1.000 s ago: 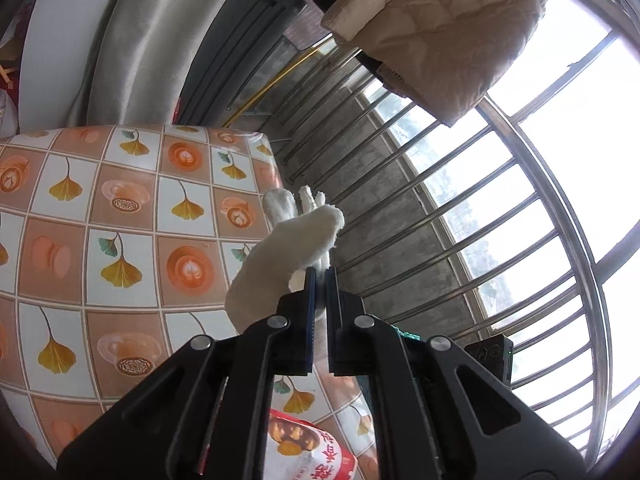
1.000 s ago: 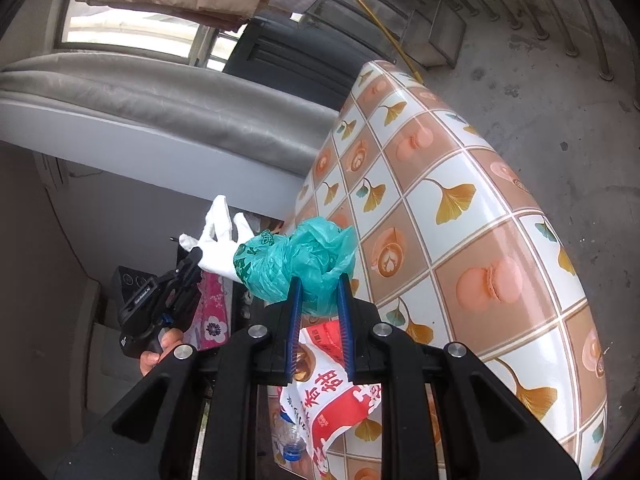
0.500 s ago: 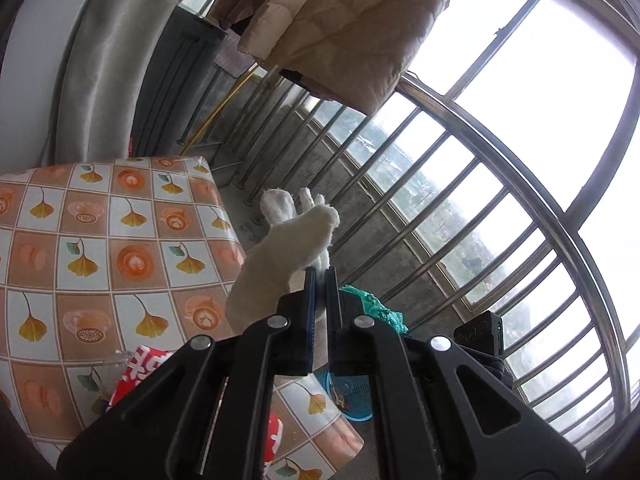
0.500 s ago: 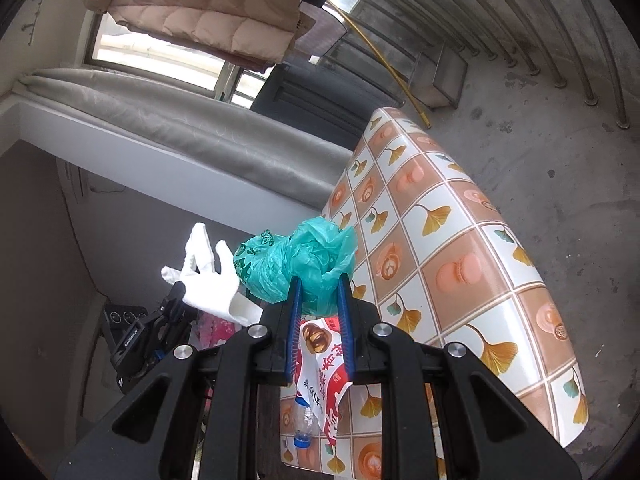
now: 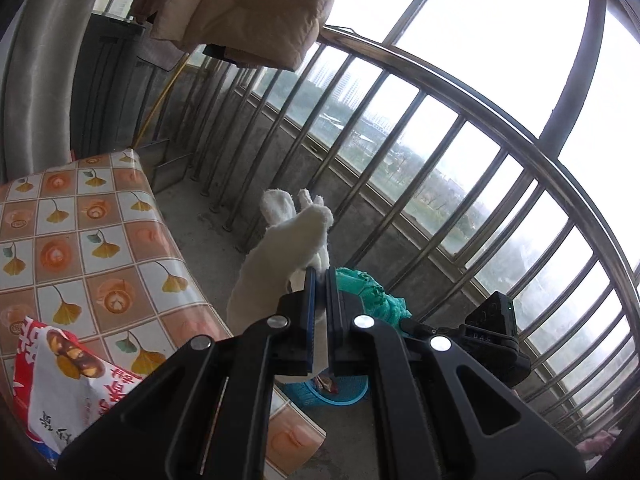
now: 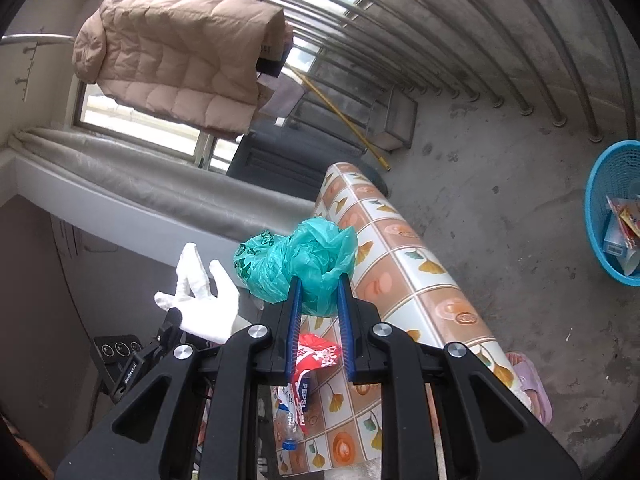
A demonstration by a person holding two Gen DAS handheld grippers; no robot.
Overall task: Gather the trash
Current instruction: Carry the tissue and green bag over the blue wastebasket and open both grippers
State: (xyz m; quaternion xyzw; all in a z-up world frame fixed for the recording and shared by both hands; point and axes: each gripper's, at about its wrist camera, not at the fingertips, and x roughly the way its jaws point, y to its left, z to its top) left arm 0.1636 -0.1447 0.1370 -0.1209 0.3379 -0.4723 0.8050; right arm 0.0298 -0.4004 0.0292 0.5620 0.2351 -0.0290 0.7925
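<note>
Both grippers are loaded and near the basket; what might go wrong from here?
The white glove is pinched only at one end by the left hand-held gripper, so it may slip out. The bulky green plastic bag in the right hand-held gripper could spring open and miss the blue basket.

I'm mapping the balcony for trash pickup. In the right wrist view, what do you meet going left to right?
White cloth glove → crumpled teal plastic bag in the right gripper → ginkgo-patterned tablecloth table → blue mesh plastic basket.

We read "PEPSI" on bottle label (image 6: 303, 394) under red snack bag (image 6: 316, 356) | bag's Chinese characters unreadable to us
</note>
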